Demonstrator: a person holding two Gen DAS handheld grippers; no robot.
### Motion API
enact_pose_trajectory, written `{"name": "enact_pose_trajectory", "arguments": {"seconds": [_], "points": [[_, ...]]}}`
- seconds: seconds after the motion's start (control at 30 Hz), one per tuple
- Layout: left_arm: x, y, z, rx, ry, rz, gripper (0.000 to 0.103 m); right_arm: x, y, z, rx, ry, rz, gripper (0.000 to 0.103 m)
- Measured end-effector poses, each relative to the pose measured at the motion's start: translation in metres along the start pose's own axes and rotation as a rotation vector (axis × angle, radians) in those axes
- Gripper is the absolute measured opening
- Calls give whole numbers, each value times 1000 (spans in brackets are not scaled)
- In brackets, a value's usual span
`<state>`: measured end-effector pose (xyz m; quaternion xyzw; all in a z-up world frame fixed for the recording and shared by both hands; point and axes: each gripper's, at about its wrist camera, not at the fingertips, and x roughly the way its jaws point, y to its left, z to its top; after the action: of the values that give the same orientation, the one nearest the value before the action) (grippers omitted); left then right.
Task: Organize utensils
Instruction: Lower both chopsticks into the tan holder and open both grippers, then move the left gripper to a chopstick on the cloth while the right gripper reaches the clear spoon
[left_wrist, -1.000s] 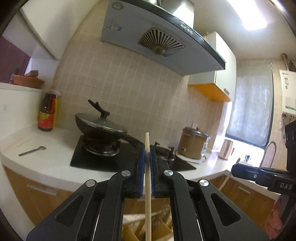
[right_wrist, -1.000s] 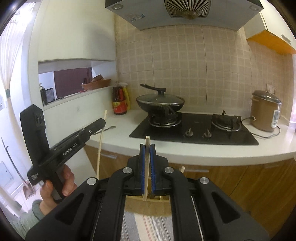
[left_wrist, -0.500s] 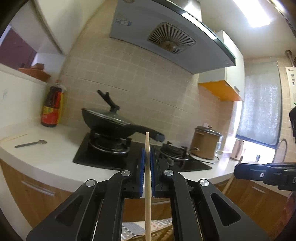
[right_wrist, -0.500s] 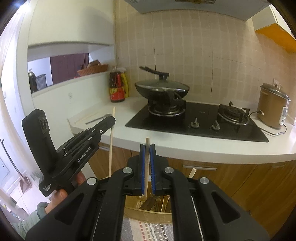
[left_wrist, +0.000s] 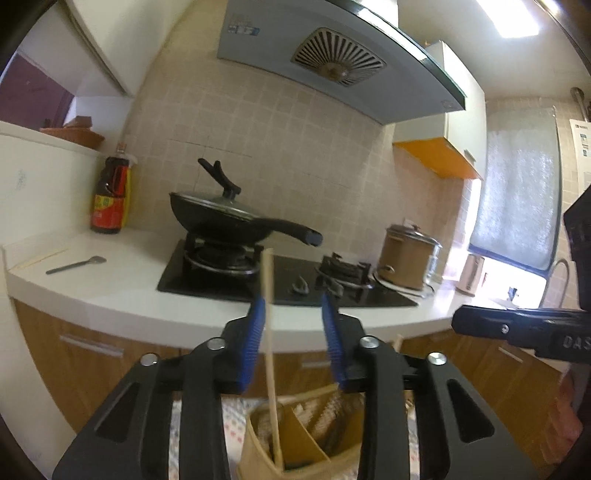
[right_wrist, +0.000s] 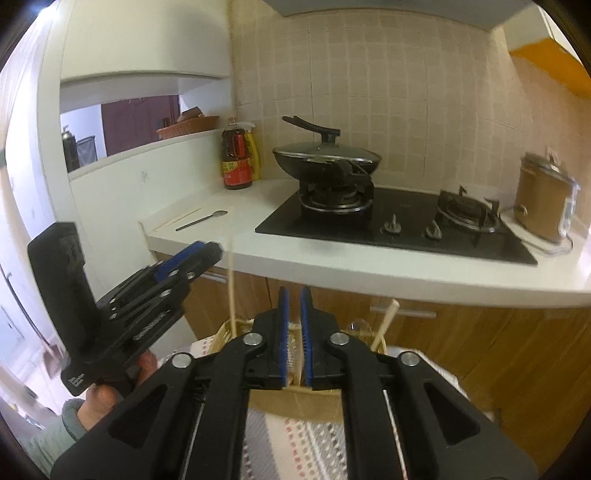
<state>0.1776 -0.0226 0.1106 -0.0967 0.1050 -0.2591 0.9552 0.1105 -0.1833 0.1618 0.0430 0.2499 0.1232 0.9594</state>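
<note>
Releasing their loads, two hand-held tongs hang over a divided utensil holder (left_wrist: 295, 439) at the bottom centre of both wrist views, below the edge of the white worktop (left_wrist: 122, 295).

The left tongs (left_wrist: 293, 314) are spreading: the blue pads stand apart and a chopstick (left_wrist: 271, 365) rises between them, close to the left pad, its lower end already down in the holder's left compartment. Whether the pad still touches it cannot be told.

The right tongs (right_wrist: 294, 332) are also opening, though only a narrow gap shows between the pads and nothing is visible in it. A second chopstick (right_wrist: 384, 325) leans out of the holder just to the right of them in the right wrist view.

A spoon (right_wrist: 203, 219) lies apart on the worktop at centre left, so the tidying looks unfinished.

The risk now lies with the freed stick on the left. It stands tall and nearly upright with nothing pinching it; if the tongs pull back while a pad drags on it, it could tip over the rim or be flicked out. The light holder could be nudged as well.
</note>
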Motion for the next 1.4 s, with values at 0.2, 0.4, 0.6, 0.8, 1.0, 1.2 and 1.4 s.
{"name": "enact_pose_trajectory", "arguments": {"seconds": [0.2, 0.4, 0.6, 0.8, 1.0, 1.2, 1.4], "points": [[-55, -16, -1, 28, 31, -8, 52, -42, 0, -23, 30, -14, -5, 27], [-99, -19, -13, 2, 58, 14, 60, -66, -10, -55, 96, 24, 8, 27], [-124, -7, -28, -50, 84, 42, 60, -86, -20, -78, 151, 43, 45, 27], [-139, 5, -40, -62, 164, 90, 60, -89, -20, -102, 131, 103, 16, 27], [-137, 26, -67, -113, 269, 112, 60, -69, -31, -139, 182, 223, 36, 27], [-110, 14, -120, -98, 536, 119, 59, -34, -26, -175, 158, 365, 10, 27], [-85, -13, -174, -140, 701, 40, 52, 0, -32, -225, 211, 522, 49, 27]]}}
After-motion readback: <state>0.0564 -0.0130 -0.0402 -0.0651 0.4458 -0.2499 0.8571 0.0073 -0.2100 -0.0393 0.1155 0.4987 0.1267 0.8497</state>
